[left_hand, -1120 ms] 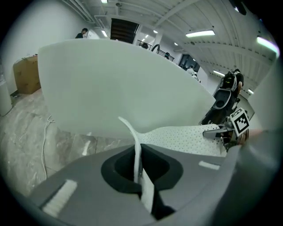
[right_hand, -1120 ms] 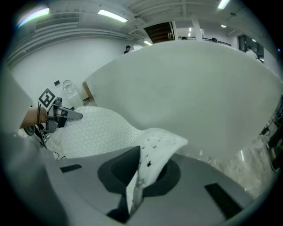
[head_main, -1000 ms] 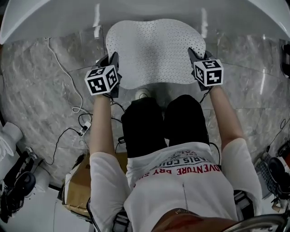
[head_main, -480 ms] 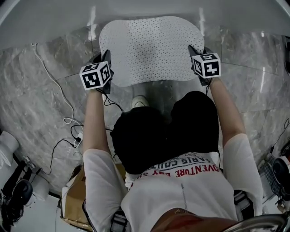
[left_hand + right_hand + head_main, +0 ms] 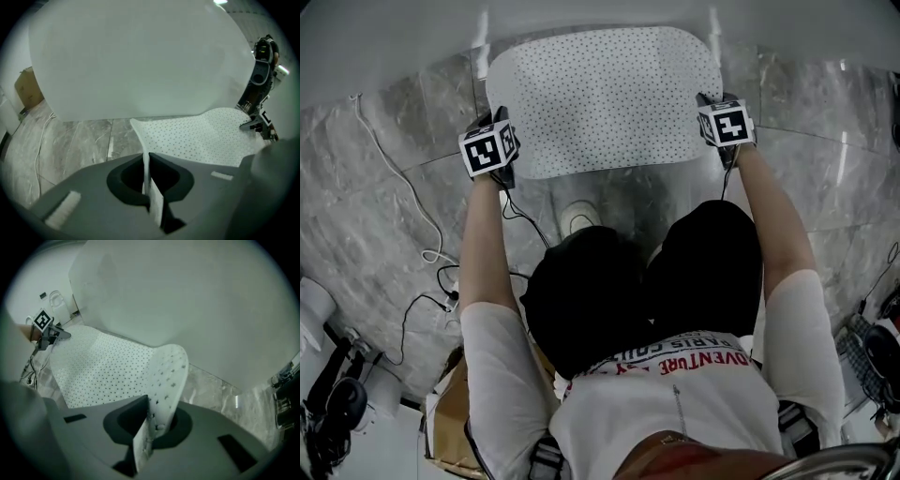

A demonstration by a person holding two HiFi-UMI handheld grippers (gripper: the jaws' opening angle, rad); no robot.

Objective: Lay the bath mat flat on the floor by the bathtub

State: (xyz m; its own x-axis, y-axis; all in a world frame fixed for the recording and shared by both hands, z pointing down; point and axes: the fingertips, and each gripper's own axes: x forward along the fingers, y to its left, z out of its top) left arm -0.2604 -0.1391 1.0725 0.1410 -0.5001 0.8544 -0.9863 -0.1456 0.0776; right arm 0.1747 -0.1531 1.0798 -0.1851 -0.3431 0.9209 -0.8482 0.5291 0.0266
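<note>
Though only gripper views are showing it, jaws are pinching the bath mat [image 5: 605,98]. Left gripper [image 5: 149,180] is holding nine o'clock, right gripper [image 5: 146,425] three.

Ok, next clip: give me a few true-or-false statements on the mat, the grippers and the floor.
1. The left gripper and the right gripper are each shut on an edge of the bath mat. True.
2. The bath mat lies inside the bathtub. False: it is over the marble floor, beside the tub.
3. The mat is plain, with no pattern. False: it is covered in small dots.
4. A white cable lies on the floor on the left gripper's side. True.
</note>
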